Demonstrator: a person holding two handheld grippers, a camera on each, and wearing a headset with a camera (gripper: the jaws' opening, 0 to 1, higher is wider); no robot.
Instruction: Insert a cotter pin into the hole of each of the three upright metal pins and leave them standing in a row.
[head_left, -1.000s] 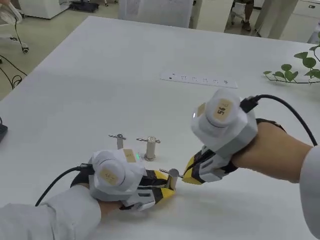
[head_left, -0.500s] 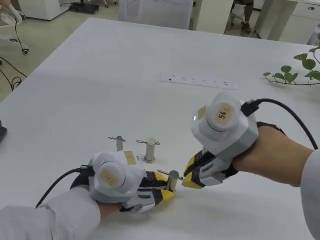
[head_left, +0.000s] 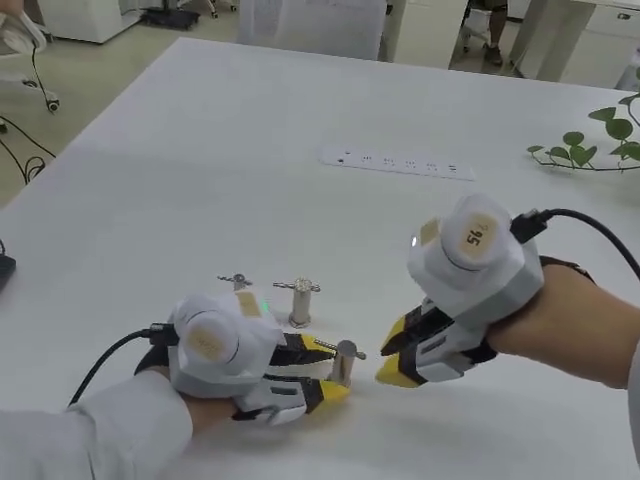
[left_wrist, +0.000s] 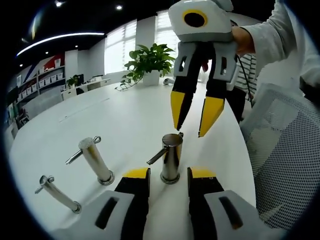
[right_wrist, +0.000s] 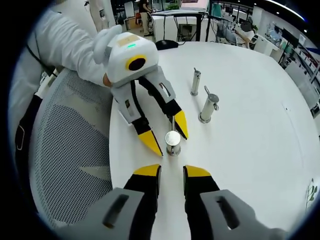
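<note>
Left gripper (left_wrist: 168, 175) lies low over the white table (head_left: 300, 150), jaws part-way apart on either side of the foot of the near metal pin (left_wrist: 171, 157). A sliver of table shows on each side of the foot in the left gripper view, so the jaws flank the pin rather than clamp it. Right gripper (right_wrist: 171, 172) hangs just beyond the pin's head, jaws a little apart and empty. A cotter pin (left_wrist: 156, 157) lies crosswise through the hole under the head, with straight legs out on one side and a looped eye on the other. The middle pin (left_wrist: 96, 161) and the far pin (left_wrist: 57, 192) stand upright near by, each with its own wire through it. The step in hand therefore appears to be the release of the third assembly.

To do it well, draw the right gripper back along the line of the wire and clear of the eye, so that nothing is dragged out. Widen the left jaws evenly and retreat level with the table, since a brush against the foot could tip so tall and narrow a body.

Materials: the pins are bright metal cylinders with a flared foot, the far one slimmer. The near head is flat, round and mirror-like. Cotter pins are thin bent wire. Jaw tips are yellow wedges on black. The table top is smooth and matte.
</note>
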